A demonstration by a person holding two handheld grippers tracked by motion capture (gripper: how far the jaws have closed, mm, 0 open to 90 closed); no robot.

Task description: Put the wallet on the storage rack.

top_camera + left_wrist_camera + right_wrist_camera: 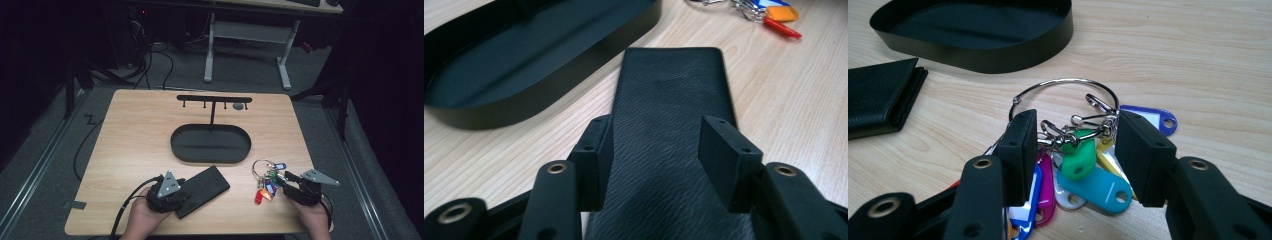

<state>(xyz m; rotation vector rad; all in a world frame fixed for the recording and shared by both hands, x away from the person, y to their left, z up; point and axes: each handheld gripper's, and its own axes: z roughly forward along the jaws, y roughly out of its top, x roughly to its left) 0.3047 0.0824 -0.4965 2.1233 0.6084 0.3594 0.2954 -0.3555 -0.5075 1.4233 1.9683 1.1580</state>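
A black leather wallet (205, 182) lies flat on the wooden table near its front edge. My left gripper (181, 194) sits over the wallet's near end. In the left gripper view the wallet (674, 85) runs between and under the jaws of the left gripper (651, 145), and the pads stand clear of it. A metal key ring (264, 172) carries several coloured tags. My right gripper (282, 181) is at its right. In the right gripper view the right gripper (1075, 150) straddles the tags (1079, 161) with its jaws apart, and the ring (1063, 82) lies just ahead.
A black oval tray (175, 145) sits mid-table, with a thin T-shaped hook rack (214, 99) rising behind it. The tray wall (524, 105) is close to the wallet's far left. The keys (774, 15) lie to the wallet's far right. Beyond the table are desk legs and cables.
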